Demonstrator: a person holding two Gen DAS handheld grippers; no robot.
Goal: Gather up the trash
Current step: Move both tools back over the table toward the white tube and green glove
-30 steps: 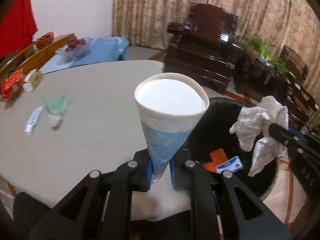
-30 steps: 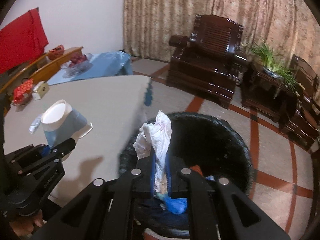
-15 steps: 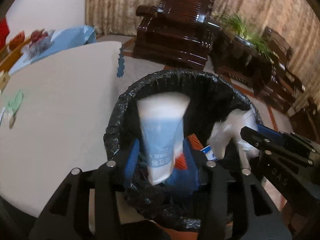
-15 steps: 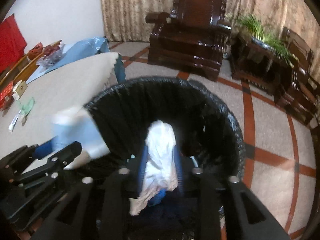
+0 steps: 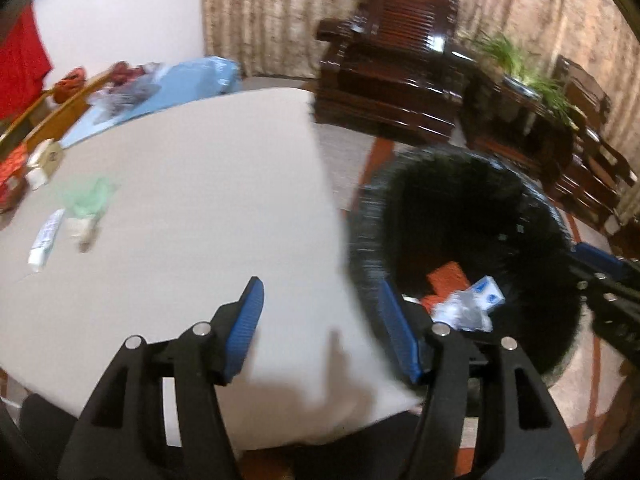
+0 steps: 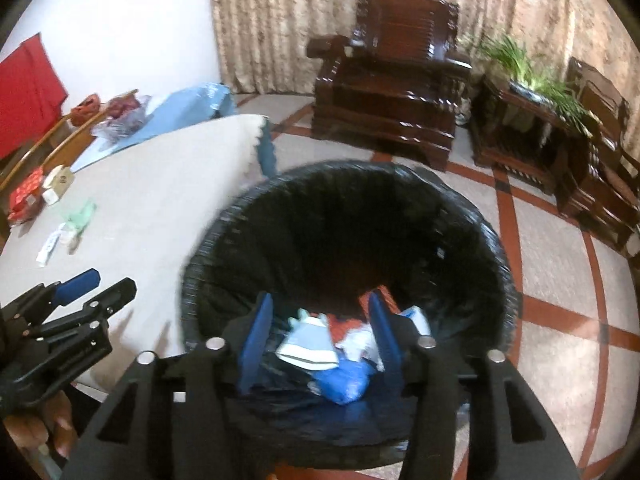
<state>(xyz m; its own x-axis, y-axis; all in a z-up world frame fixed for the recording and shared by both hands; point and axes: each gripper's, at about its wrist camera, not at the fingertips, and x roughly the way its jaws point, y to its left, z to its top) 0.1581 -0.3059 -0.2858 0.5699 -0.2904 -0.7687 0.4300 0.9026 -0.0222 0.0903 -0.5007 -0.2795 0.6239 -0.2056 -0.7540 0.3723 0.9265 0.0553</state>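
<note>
Left wrist view: left gripper (image 5: pixel 320 300) over the near edge of the round table (image 5: pixel 180 208), jaws spread wide with nothing between them, having just been opening; right blue pad (image 5: pixel 394 332) overlapping the rim of the bin (image 5: pixel 364 248), left pad above bare tabletop; black-lined bin just beside the table on the right, holding an orange scrap (image 5: pixel 448 280), a small blue-and-white packet (image 5: pixel 488 292) and pale crumpled bits, blurred; right gripper (image 5: pixel 608 280) only partly in at the right edge over the bin's far side, its opening not readable here; still on the table at the far left, a green wrapper (image 5: pixel 90 196) and a white tube (image 5: pixel 46 240) close together, with a beige box (image 5: pixel 48 158) and a red packet (image 5: pixel 10 172) nearer the table's edge; dark wooden armchair (image 5: pixel 392 80) and a potted plant (image 5: pixel 520 64) behind.

Right wrist view: right gripper (image 6: pixel 320 336) directly above the mouth of the bin (image 6: pixel 208 248), jaws well apart and gripping nothing, having just been opening; beneath and between the pads, down in the bin, the paper cup (image 6: pixel 308 344) on its side, a white tissue (image 6: pixel 360 344), a blue bag (image 6: pixel 344 384) and the orange scrap (image 6: pixel 344 324); left gripper (image 6: pixel 96 284) at the left edge over the table (image 6: pixel 168 184), held by a hand (image 6: pixel 44 428) at the lower left corner; green wrapper (image 6: pixel 80 216) and tube (image 6: pixel 50 246) lying on the table beyond.
</note>
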